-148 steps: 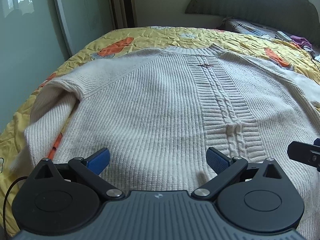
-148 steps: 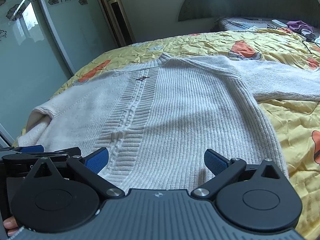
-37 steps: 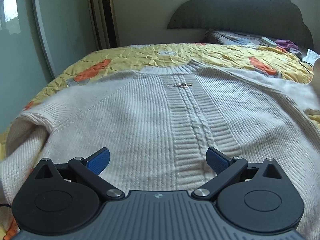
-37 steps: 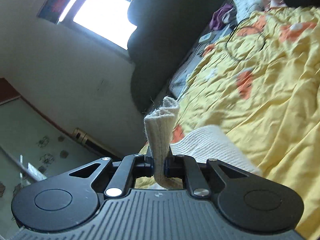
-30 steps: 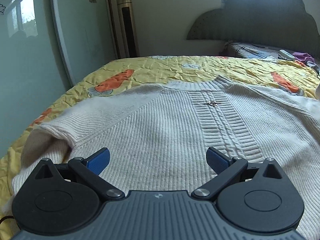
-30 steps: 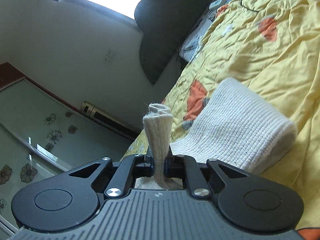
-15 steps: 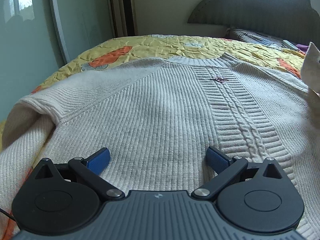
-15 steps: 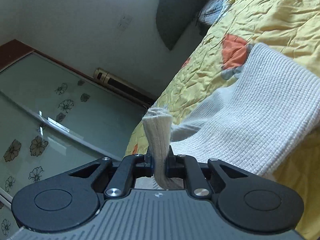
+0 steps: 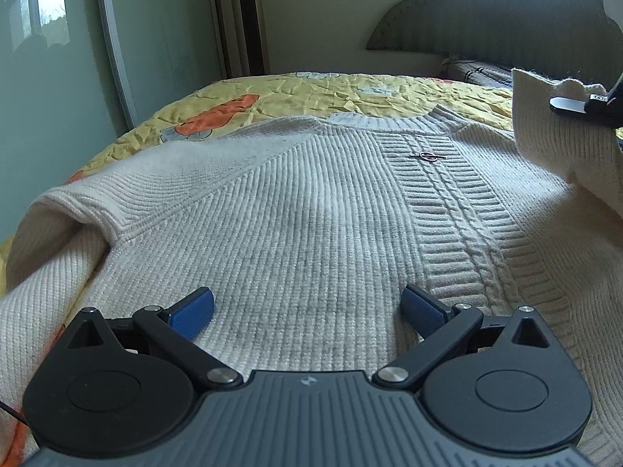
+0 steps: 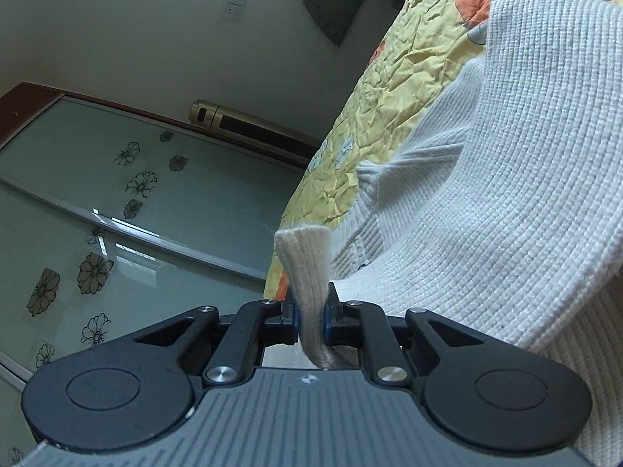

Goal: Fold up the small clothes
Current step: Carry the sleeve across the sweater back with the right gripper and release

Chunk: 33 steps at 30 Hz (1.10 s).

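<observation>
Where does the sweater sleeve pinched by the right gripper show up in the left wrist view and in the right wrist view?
Left wrist view: the sleeve hangs lifted at the right edge, beside the right gripper.
Right wrist view: the sleeve stands at centre, its cuff clamped between the fingers, and sweeps right.
Shared landmark: the tall gold-and-black tower unit by the wall.

A bed with a crinkled yellow quilt carries a cream knit sweater spread flat across it.
</observation>
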{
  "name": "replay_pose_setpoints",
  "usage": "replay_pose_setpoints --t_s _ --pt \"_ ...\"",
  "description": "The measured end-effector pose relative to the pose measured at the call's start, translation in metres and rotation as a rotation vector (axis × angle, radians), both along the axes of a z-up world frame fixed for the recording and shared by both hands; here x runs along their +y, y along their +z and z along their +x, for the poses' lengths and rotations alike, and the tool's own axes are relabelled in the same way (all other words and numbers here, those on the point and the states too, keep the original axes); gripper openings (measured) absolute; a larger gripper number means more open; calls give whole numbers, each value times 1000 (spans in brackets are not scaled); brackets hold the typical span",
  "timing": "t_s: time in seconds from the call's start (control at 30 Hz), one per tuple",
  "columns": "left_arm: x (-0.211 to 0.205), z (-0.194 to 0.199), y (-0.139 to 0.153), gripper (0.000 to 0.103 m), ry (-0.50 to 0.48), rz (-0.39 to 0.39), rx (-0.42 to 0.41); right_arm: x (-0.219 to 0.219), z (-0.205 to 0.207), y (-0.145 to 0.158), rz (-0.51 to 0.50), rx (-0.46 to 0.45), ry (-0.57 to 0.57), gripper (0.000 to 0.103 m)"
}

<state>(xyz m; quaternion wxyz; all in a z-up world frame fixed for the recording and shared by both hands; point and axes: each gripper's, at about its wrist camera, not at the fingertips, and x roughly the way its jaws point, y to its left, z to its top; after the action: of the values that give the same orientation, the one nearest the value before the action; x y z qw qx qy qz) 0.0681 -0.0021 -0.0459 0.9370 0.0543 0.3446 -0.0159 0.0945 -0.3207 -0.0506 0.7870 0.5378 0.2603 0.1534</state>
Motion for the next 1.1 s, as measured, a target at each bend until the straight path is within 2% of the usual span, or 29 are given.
replay_pose_setpoints --t_s 0.3,0.57,0.73,1.1 --pt "0 0 0 103 0 0 0 27 16 7 -74 -22 52 16" --pt "6 0 2 103 2 -36 4 60 45 15 -170 -37 104 16" --pt "5 -1 1 103 2 -31 3 80 61 18 -222 -35 123 16" --pt "5 -1 1 103 2 -30 3 109 81 18 -262 -36 175 16"
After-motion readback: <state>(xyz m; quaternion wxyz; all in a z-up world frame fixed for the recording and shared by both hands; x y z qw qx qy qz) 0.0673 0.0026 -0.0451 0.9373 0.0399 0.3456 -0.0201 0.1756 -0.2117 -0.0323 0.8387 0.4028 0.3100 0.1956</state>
